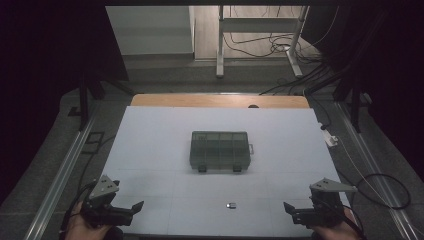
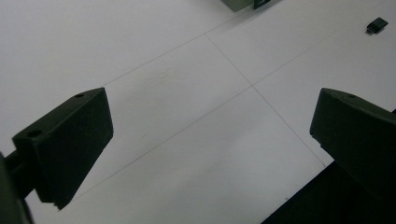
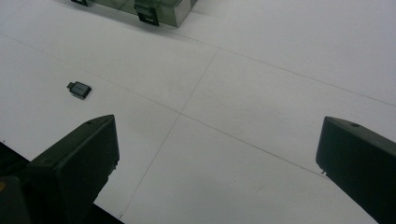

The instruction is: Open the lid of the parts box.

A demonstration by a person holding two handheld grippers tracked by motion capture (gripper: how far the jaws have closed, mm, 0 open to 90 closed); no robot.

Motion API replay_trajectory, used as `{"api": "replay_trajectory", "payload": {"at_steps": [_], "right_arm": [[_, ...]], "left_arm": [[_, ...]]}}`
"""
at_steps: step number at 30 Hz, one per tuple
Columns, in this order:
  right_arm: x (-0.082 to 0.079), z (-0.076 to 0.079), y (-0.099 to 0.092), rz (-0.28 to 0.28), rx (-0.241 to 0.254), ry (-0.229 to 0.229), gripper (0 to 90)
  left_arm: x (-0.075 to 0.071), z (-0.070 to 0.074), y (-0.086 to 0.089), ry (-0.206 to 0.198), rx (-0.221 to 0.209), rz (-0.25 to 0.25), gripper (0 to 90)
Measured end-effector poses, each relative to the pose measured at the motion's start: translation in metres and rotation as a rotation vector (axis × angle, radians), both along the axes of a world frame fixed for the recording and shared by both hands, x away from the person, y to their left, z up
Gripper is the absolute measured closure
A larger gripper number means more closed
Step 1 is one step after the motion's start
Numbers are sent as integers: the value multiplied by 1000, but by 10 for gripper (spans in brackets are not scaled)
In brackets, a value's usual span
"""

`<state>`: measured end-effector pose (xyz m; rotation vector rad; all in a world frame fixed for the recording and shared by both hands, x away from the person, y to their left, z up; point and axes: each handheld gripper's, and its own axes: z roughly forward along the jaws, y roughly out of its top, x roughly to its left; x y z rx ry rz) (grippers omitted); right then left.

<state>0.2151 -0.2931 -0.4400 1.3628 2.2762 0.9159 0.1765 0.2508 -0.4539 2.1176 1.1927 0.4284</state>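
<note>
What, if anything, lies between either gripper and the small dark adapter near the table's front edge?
Nothing visible: bare white table separates the adapter from the left gripper and right gripper. The compartment box sits farther back.

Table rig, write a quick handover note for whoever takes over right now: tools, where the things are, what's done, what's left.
Left tool: open, holding nothing, at the near left edge of the mat.
Right tool: open, holding nothing, at the near right edge.
Adapter: a small dark plug-like piece, lying loose on the mat between the two tools, nearer the right one.
Case: clear compartment box at mid-mat, lid closed, both front latches look shut.
Done: nothing visible so far; neither thing is touched.
Left: probably open the case and put the adapter in a compartment, though that is a guess from the layout.
</note>
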Motion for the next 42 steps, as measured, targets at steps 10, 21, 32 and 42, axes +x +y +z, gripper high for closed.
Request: {"api": "replay_trajectory", "payload": {"at_steps": [10,21,32,42], "right_arm": [[0,0,-1,-3,12,8,0],[0,0,-1,-6,12,7,0],[1,1,2,34,2,9,0],[7,4,4,71,33,-19,0]], "left_arm": [[1,0,2,6,-15,4,0],[3,-1,2,21,-25,4,0],[9,0,1,29,-47,-11,0],[18,3,-1,28,-64,-13,0]]}}
